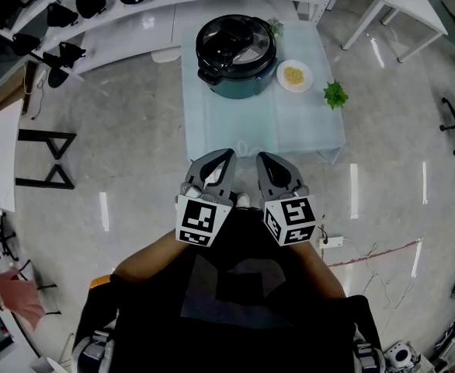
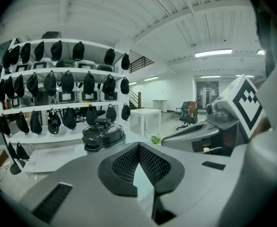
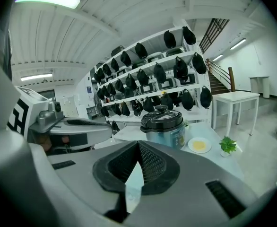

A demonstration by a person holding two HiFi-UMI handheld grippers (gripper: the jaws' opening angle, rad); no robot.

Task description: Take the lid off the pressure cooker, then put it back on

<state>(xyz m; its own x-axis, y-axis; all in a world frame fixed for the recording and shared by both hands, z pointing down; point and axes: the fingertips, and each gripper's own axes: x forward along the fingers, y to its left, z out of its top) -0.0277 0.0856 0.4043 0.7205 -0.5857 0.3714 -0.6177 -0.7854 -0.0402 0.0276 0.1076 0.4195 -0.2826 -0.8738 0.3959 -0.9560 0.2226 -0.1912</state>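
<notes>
Pressure cooker (image 1: pixel 237 45) sits at the far end of the bench (image 1: pixel 266 127), lid (image 1: pixel 235 34) seated; removal not begun. Left gripper (image 1: pixel 227 155) and right gripper (image 1: pixel 262 156) are side by side short of the near edge, jaws together, empty. Likely an approach posture.

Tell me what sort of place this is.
Probably a lab or testing hall, not a home kitchen: wall shelves packed with black gear, an office chair on polished floor, the pressure cooker staged on a table.
</notes>
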